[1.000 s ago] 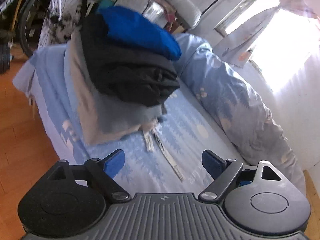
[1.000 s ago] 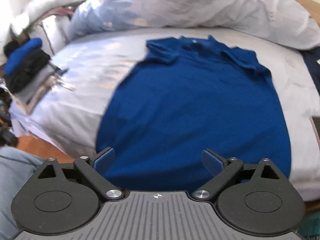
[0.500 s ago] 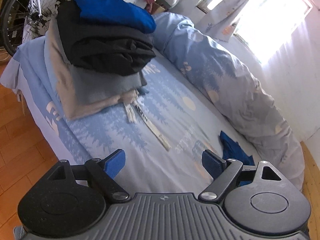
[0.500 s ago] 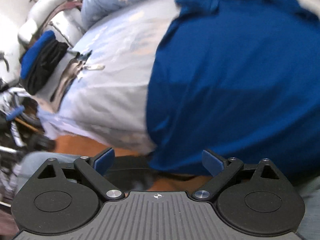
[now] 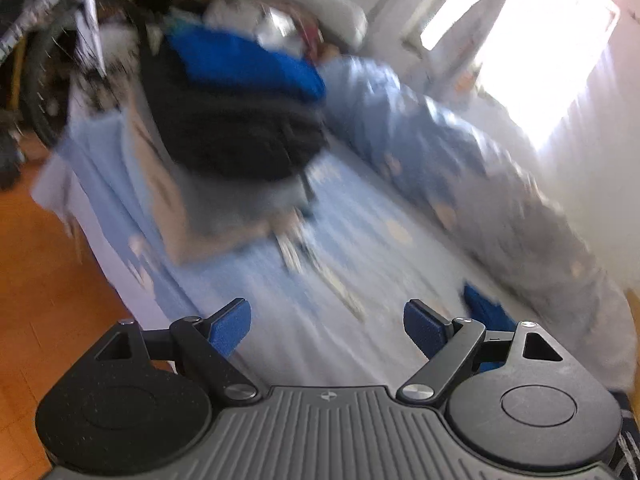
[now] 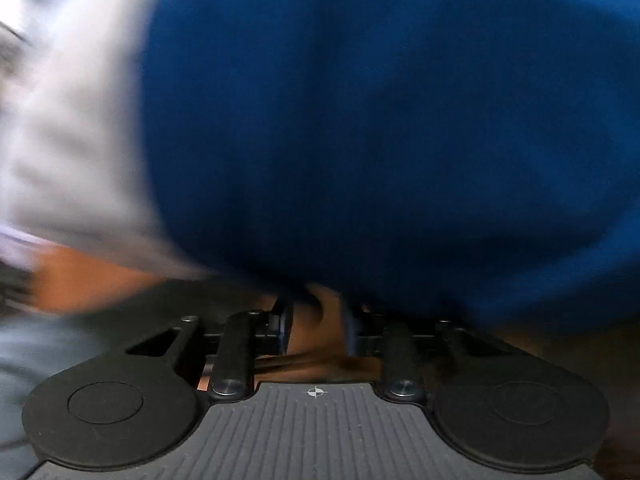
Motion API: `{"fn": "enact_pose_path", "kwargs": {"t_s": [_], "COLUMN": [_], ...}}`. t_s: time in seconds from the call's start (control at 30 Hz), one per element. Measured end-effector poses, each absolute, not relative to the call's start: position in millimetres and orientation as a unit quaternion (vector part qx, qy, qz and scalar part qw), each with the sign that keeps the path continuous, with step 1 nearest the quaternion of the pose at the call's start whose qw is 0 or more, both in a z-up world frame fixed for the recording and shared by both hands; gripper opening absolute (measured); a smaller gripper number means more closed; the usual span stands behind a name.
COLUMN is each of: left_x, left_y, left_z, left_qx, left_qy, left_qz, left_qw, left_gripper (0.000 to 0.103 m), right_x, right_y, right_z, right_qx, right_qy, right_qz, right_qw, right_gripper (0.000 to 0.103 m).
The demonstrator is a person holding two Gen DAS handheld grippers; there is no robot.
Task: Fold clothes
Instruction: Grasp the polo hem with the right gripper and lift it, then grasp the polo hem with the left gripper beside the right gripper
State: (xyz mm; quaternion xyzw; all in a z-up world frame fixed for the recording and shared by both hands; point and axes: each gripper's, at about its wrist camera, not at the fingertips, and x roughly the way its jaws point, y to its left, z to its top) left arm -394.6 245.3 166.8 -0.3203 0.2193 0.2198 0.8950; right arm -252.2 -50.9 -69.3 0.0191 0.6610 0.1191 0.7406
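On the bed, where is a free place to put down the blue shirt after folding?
The bare patch of sheet lies between the pile of folded clothes, the rolled duvet and the blue shirt. A strap crosses it beside the pile. The corner under the pile is crowded.

No word, brand, number or label can be read in either view. The only sign is a small white circle-and-cross mark printed on the ribbed grey plastic body of each handheld gripper, at the top middle of the body [image 5: 326, 397] in the left wrist view and in the same place [image 6: 315, 392] in the right wrist view. The light blue patterned bed sheet [image 5: 360, 240] is too blurred for any print on it to be made out.
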Motion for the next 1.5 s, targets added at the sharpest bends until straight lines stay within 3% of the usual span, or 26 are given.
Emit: {"fn": "enact_pose_path", "kwargs": {"t_s": [0.1, 0.13, 0.27, 0.53, 0.6, 0.7, 0.8, 0.83, 0.87, 1.2, 1.5], "left_x": [-395, -391, -377, -356, -352, -347, -344, -343, -342, -318, -295], "left_y": [246, 244, 233, 206, 198, 192, 187, 186, 185, 156, 118], "left_z": [168, 165, 155, 140, 137, 131, 123, 120, 118, 76, 34], "left_qx": [-0.321, -0.320, -0.319, -0.302, -0.294, -0.288, -0.286, -0.285, -0.284, -0.280, -0.333], "left_qy": [0.226, 0.234, 0.270, 0.308, 0.316, 0.330, 0.345, 0.350, 0.354, 0.425, 0.479], "left_qz": [0.214, 0.205, 0.170, 0.116, 0.104, 0.092, 0.081, 0.078, 0.074, 0.011, -0.086], "left_qw": [0.895, 0.895, 0.893, 0.895, 0.896, 0.894, 0.891, 0.889, 0.888, 0.861, 0.808], "left_gripper": [0.089, 0.089, 0.089, 0.089, 0.089, 0.089, 0.089, 0.089, 0.089, 0.089, 0.090], "right_x": [-258, -260, -286, -363, -364, -356, -344, -342, -341, -358, -375], "right_y": [-59, -58, -45, -24, -14, -4, 8, 9, 8, -30, -48], "right_z": [-71, -65, -33, 0, -2, -11, -25, -28, -28, 36, 80], "right_qx": [-0.005, -0.012, -0.074, -0.204, -0.230, -0.249, -0.253, -0.250, -0.243, -0.124, -0.093], "right_qy": [0.655, 0.646, 0.598, 0.451, 0.428, 0.423, 0.433, 0.439, 0.442, 0.411, 0.367], "right_qz": [0.117, 0.125, 0.179, 0.269, 0.269, 0.251, 0.243, 0.250, 0.261, 0.331, 0.344], "right_qw": [0.746, 0.753, 0.777, 0.826, 0.831, 0.834, 0.830, 0.826, 0.823, 0.840, 0.859], "right_gripper": [0.031, 0.036, 0.078, 0.080, 0.078, 0.066, 0.045, 0.019, 0.002, 0.002, 0.002]}}
